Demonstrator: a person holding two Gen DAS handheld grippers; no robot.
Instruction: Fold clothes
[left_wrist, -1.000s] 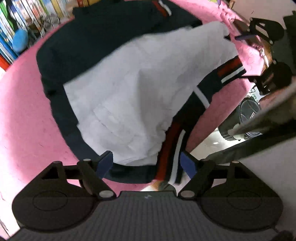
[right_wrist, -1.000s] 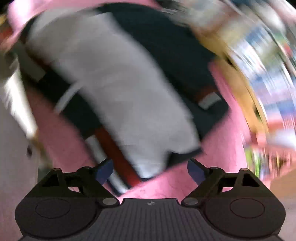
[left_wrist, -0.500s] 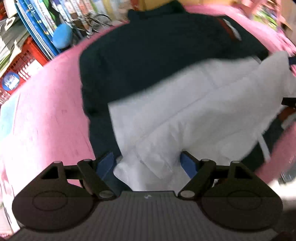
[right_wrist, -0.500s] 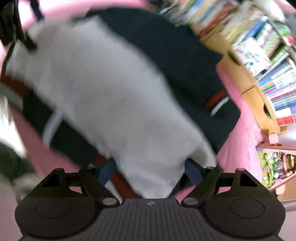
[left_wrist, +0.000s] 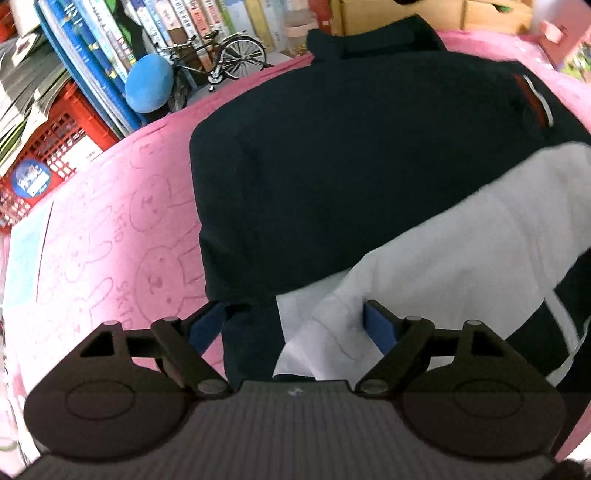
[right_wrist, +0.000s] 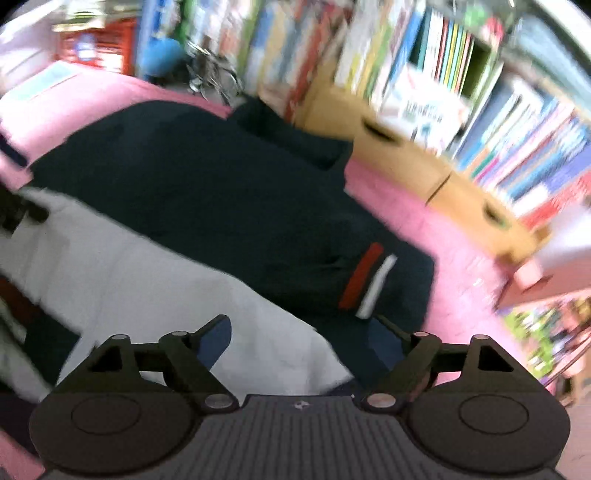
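A dark navy jacket (left_wrist: 351, 166) lies spread on a pink blanket, its white lining (left_wrist: 461, 258) turned up over the near part. My left gripper (left_wrist: 295, 321) hovers low over the near left edge with its jaws opening. A fold of the white lining lies between them, and the right pad (left_wrist: 380, 326) touches it. In the right wrist view the jacket (right_wrist: 221, 192) shows a red and white stripe (right_wrist: 367, 280). My right gripper (right_wrist: 301, 336) stands open over the near right corner of the lining (right_wrist: 147, 280), which lies loose between its jaws.
The pink blanket (left_wrist: 129, 229) bears rabbit drawings. Behind it stand rows of books (right_wrist: 480, 92), a red crate (left_wrist: 48, 147), a blue ball (left_wrist: 149, 86), a model bicycle (left_wrist: 221, 59) and a wooden box (right_wrist: 424, 166). A pale blue sheet (left_wrist: 26, 258) lies at far left.
Both grippers have swung along the jacket's near edge: the left to its left side, the right to its right side. The white lining now lies between both pairs of jaws.
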